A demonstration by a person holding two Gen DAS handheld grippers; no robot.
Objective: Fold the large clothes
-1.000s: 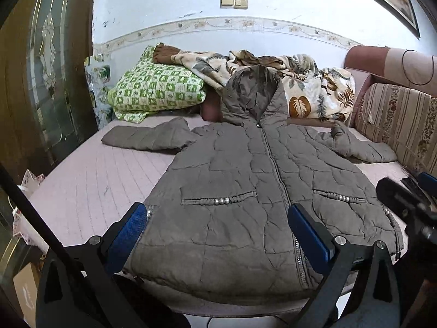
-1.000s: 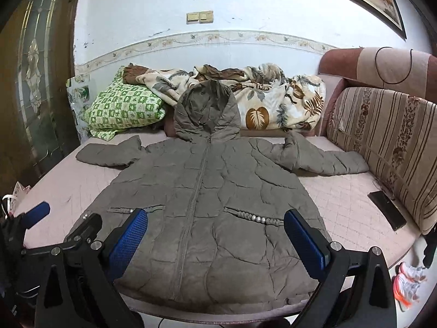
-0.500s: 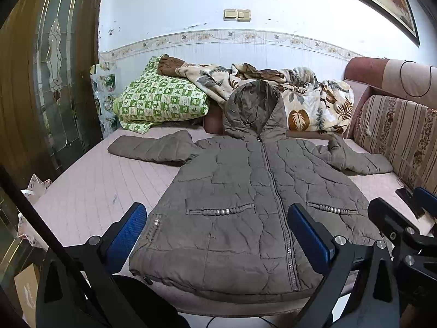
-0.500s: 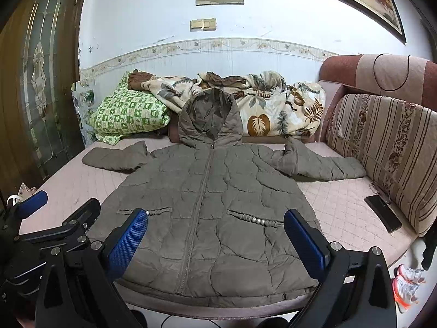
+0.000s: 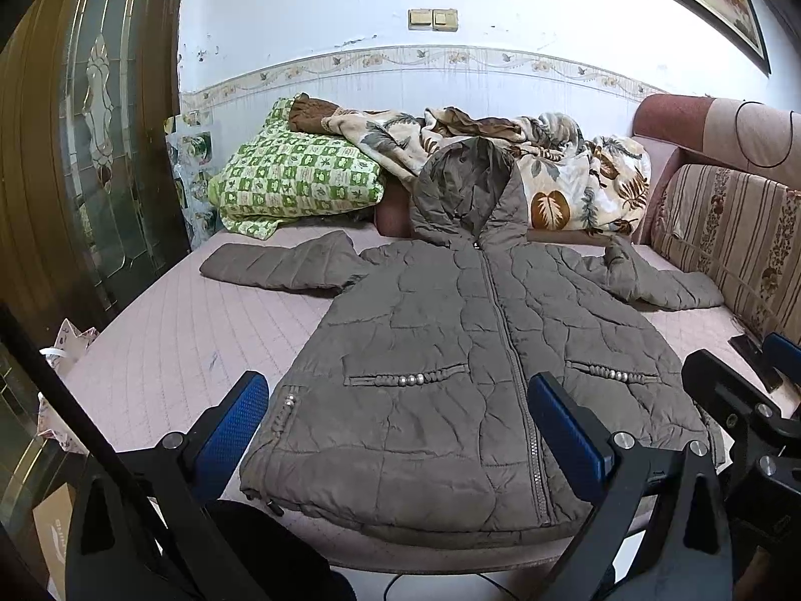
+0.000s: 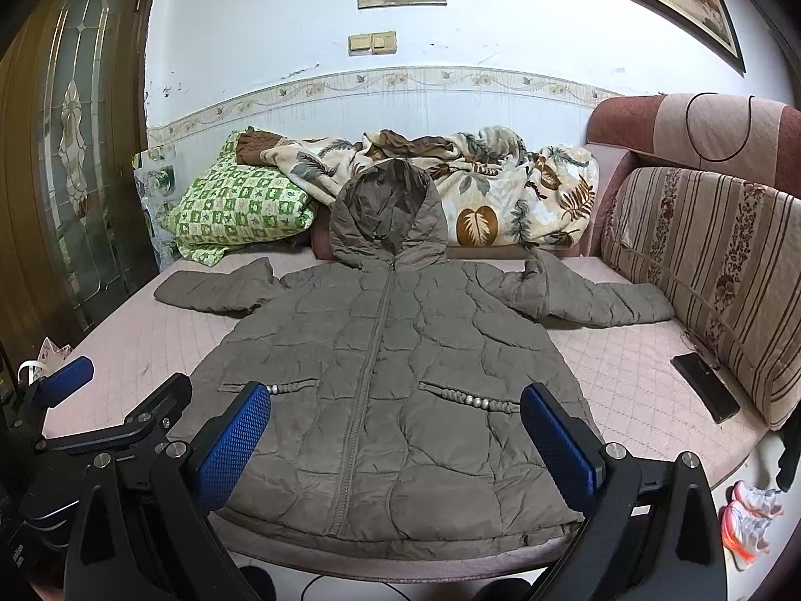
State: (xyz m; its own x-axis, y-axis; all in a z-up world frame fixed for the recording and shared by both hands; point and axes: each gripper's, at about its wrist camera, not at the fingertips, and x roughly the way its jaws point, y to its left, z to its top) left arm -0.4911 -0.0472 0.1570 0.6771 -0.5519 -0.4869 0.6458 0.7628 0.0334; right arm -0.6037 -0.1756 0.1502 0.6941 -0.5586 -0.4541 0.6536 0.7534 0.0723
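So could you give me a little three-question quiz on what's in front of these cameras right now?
1. True or false: the coat is zipped shut.
2. What lies on the bed by the striped cushion: A shoe, B dark phone-like slab, C book?
3. Are the left gripper and right gripper holding cloth?

Key: 1 true; 2 B; 3 no, both open, nothing between the fingers.

Bed (image 6: 626, 375), pink quilted cover. Lying on it: grey hooded coat (image 6: 390, 375) spread flat, sleeves out; green checked pillow (image 6: 235, 210); leaf-print blanket (image 6: 475, 190); black phone (image 6: 705, 384) at right edge.
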